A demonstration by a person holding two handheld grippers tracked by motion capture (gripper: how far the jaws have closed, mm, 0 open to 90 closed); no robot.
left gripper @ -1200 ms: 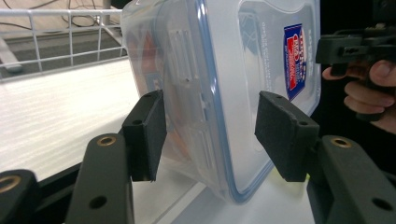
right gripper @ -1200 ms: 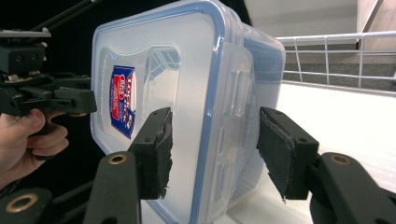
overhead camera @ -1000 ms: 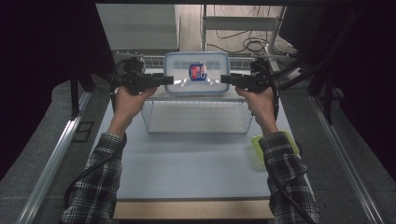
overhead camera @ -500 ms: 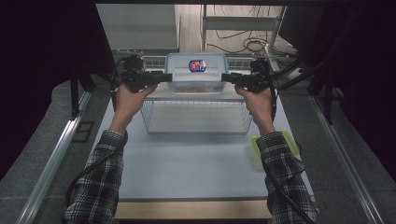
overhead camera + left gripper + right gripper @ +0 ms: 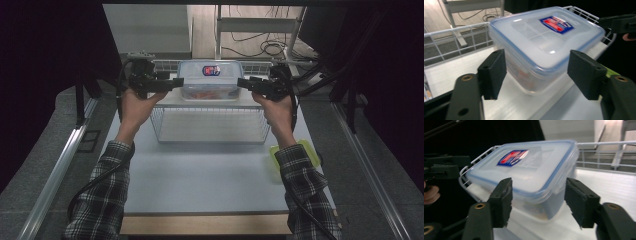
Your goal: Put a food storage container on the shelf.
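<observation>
Since a second ago, clear lidded plastic box moved back onto white wire shelf; left gripper and right gripper flank it, jaws released — placing looks done

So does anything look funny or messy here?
Not really. The lidded box sits flat on top of the wire rack, lid shut, nothing spilled. Both tools, left and right, are open beside its ends. One oddity: a green lid lies alone on the table near the right sleeve.
</observation>
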